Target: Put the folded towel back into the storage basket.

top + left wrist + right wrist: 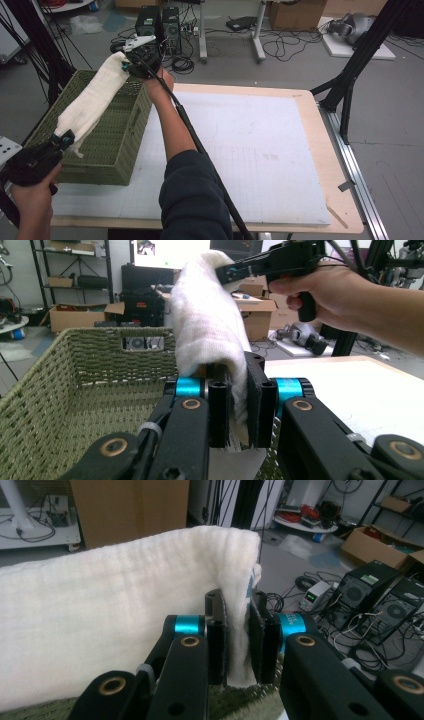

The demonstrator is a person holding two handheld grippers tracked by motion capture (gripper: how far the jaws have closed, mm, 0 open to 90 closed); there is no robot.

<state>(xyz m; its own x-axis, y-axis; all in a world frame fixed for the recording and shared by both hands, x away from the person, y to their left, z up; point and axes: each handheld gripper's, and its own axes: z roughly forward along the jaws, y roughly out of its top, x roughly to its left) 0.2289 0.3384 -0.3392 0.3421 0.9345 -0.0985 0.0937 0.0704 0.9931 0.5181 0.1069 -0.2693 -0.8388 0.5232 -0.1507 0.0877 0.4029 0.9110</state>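
Currently the white towel hangs stretched between the two grippers, above the green woven basket at the left of the high view. The left gripper, lower left of that frame, has its jaws pinched on the near end of the towel; in the left gripper view the cloth runs up from between the black jaws, which stand narrow with fabric squeezed between them. The right gripper, upper left of the high view, clamps the far end of the towel; in the right gripper view the fabric spreads across the left half of the frame and folds down between the jaws, which stand narrow on it.

The towel slopes from upper centre-left down to lower left in the high view, over the basket's open top, apart from the basket floor. The basket sits on the left edge of the white table mat. The person's right forearm and dark sleeve cross the lower centre of the frame. In the left gripper view the right gripper shows at top centre, held in a hand.
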